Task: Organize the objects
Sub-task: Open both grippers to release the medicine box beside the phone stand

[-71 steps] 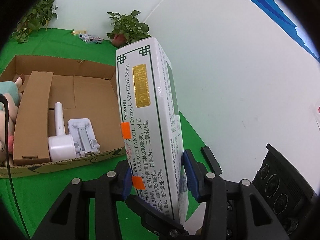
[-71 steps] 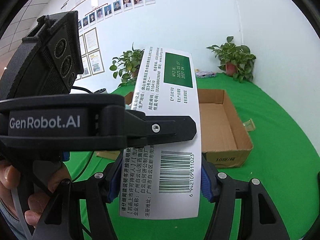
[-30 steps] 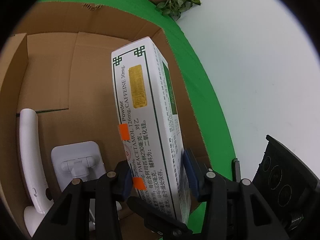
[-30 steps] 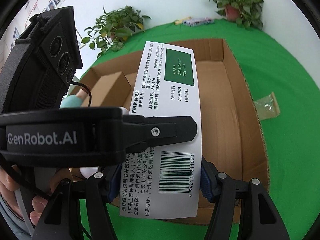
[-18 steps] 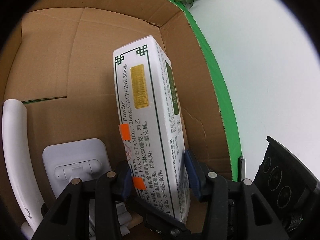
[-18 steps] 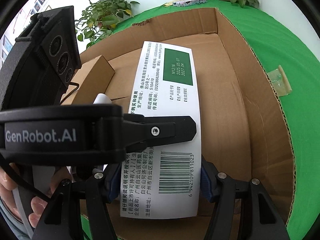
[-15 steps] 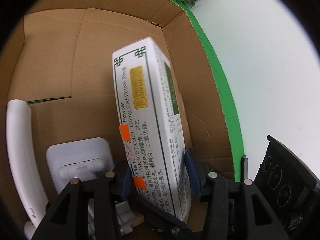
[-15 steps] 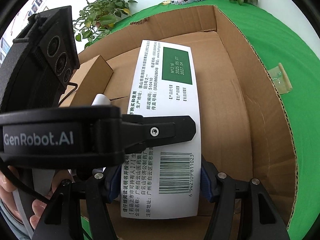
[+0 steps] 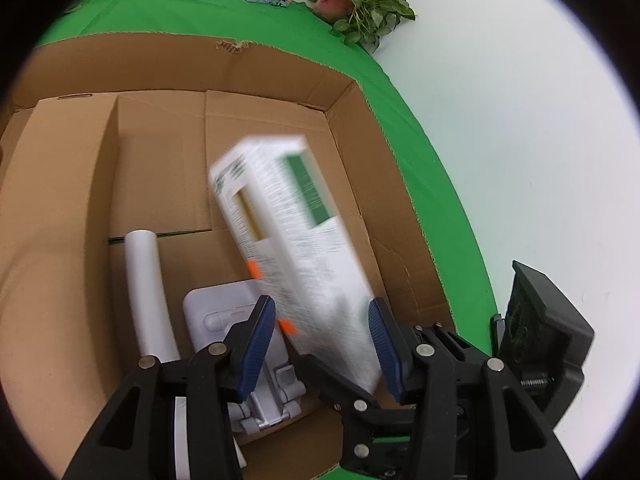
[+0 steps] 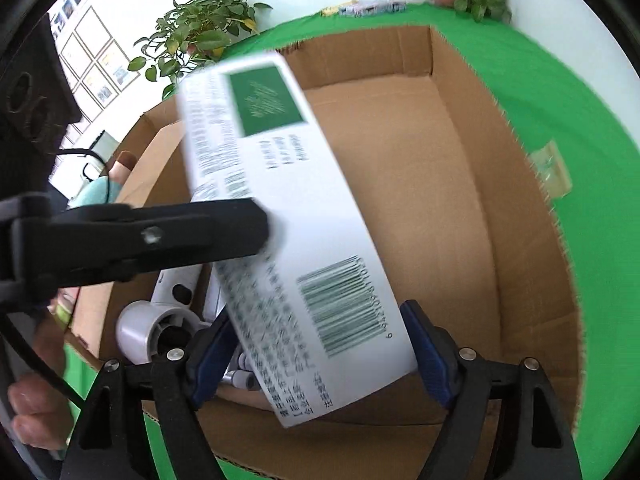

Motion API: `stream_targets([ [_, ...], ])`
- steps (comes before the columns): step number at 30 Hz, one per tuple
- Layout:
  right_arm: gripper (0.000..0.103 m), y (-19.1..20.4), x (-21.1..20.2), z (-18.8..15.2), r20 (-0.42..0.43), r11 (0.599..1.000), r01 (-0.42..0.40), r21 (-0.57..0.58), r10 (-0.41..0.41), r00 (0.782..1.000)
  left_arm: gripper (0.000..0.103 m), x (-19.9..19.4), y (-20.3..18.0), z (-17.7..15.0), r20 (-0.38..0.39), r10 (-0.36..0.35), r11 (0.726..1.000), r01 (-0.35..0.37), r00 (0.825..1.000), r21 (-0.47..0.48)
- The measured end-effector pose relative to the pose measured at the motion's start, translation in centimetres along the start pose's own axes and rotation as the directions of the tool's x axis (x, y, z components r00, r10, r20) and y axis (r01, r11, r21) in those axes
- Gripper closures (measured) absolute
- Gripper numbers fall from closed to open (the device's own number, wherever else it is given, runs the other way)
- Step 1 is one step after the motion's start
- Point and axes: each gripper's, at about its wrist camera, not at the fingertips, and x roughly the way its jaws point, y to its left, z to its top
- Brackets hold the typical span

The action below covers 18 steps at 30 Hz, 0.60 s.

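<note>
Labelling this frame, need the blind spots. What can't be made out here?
- Print on the medicine box: motion-blurred in both views.
- Whether its lower end rests on the carton floor: hidden by the left tongs and, in the right wrist view, the right tongs.
- White handheld device: base hidden behind the left tongs.
- Teal plush: mostly behind the cardboard divider, right wrist view.
</note>
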Motion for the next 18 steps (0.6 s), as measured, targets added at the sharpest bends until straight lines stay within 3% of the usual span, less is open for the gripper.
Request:
stream_targets([
  [2, 0.026, 0.3, -0.3, -0.2, -0.008, 1.000, 0.006, 0.007, -0.006, 1.000, 0.056, -0.5, 0.2, -0.3, 0.008, -0.003, 1.000, 0.003, 1.000, 0.001],
  [4, 0.040, 0.6, -0.3, -0.2, -0.023, 1.000, 0.026, 0.016, -0.026, 0.999, 0.056, -0.9, -0.2, -0.9, 0.010, -0.010, 1.000, 0.010, 1.000, 0.010],
  [5, 0.042, 0.5, 0.2, -0.1, -0.036, 0.999, 0.042, 0.021, -0.041, 0.999, 0.056, -1.2, -0.2, -1.1, 0.015, -0.012, 1.000, 0.011, 1.000, 0.017],
  [9, 0.043, 0.6, 0.2, -0.6, -0.035, 0.996, 0.090, 0.028, -0.089, 0.995, 0.056, -3.2, 0.8, -1.9, 0.039, -0.035, 0.999, 0.034, 0.999, 0.030],
  [12, 0.043, 0.9, 0.2, -0.8, -0.051, 0.988, 0.155, 0.011, -0.155, 0.987, 0.056, -2.3, 1.4, -1.0, 0.059, -0.032, 0.999, 0.030, 0.998, 0.037],
  [18, 0.040, 1.1, 0.3, -1.9, -0.091, 0.977, 0.201, -0.076, -0.208, 0.974, 0.056, -2.3, 1.8, -0.4, 0.103, 0.002, 0.998, -0.008, 0.995, 0.058],
])
